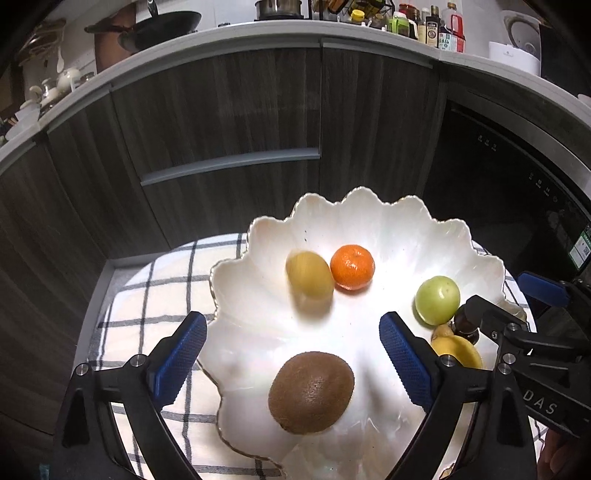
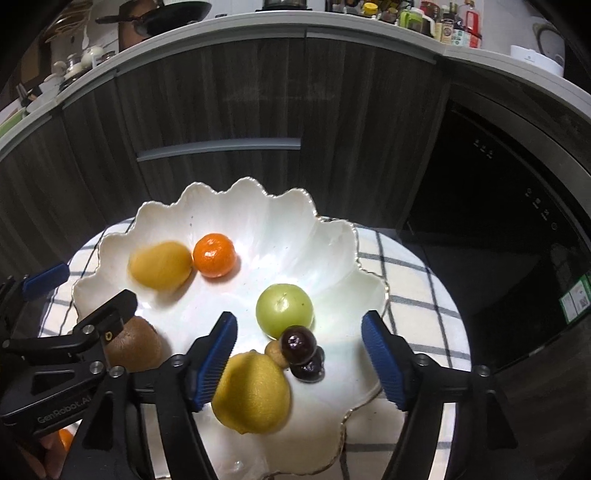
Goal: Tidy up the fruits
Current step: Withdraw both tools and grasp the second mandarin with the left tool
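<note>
A white scalloped bowl (image 1: 369, 218) (image 2: 332, 251) holds several fruits. A blurred yellow fruit (image 1: 309, 279) (image 2: 160, 264) lies beside an orange tangerine (image 1: 352, 267) (image 2: 214, 254) at the back. A green round fruit (image 1: 437, 300) (image 2: 284, 310) sits right of centre. A brown kiwi (image 1: 311, 392) (image 2: 138, 345) lies at the front left, a lemon (image 2: 251, 393) (image 1: 458, 350) at the front, next to two dark grapes (image 2: 301, 350) and a small tan fruit (image 2: 275, 352). My left gripper (image 1: 291, 356) is open and empty above the kiwi. My right gripper (image 2: 299, 358) is open and empty over the grapes.
The bowl stands on a white checked cloth (image 1: 147, 295) (image 2: 413, 280) on a round table. Dark wood cabinets (image 1: 221, 122) and a black oven door (image 1: 498, 166) stand behind. A counter with a pan (image 1: 162, 26) and bottles (image 1: 439, 29) runs along the top.
</note>
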{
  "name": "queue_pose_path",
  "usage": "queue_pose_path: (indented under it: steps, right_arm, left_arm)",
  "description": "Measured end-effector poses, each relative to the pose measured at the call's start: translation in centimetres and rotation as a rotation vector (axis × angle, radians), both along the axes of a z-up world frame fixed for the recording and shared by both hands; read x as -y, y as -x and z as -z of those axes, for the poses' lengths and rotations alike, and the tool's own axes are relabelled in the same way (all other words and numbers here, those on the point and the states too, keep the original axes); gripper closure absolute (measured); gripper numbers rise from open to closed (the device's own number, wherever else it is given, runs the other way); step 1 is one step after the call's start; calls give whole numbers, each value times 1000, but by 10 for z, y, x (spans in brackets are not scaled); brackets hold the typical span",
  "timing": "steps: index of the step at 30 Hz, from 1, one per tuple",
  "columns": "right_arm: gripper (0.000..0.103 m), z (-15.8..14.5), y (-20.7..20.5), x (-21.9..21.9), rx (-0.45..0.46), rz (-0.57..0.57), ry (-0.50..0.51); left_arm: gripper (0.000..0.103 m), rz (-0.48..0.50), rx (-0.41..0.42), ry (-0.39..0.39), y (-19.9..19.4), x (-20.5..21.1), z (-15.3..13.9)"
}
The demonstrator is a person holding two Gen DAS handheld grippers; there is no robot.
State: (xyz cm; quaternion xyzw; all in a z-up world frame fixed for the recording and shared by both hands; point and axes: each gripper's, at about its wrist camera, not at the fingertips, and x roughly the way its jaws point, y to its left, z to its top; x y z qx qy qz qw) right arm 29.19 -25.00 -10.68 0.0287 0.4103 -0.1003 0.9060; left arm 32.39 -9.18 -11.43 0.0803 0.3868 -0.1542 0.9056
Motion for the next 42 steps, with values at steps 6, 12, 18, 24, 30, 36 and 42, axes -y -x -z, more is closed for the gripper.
queue_pose_path:
  steps: [6,12,18,24,30,36,42]
  right_arm:
    - [24,-14,8,-1,23,13,16]
    - [20,-34,20,-7,60,28,40]
    - [20,-49,37,-14,90,34,46]
    - [20,-56,52,-24,102,30,29]
    - [20,-61,68,-35,113,27,22]
    - [20,-54,86,-49,112,22,9]
    - [20,-40,104,-59,111,28,8]
  left_arm:
    - [0,-32,29,-1,8,-6,-16]
    - [0,-54,67,-4,22,-16,-34]
    - [0,-76,98,0,42,-32,-50]
    - [0,-106,113,8,60,-48,-61]
    - [0,-133,128,-1,81,-64,-66]
    - [0,-161,139,-24,105,-81,-59]
    - [0,-182,132,-41,127,-95,-41]
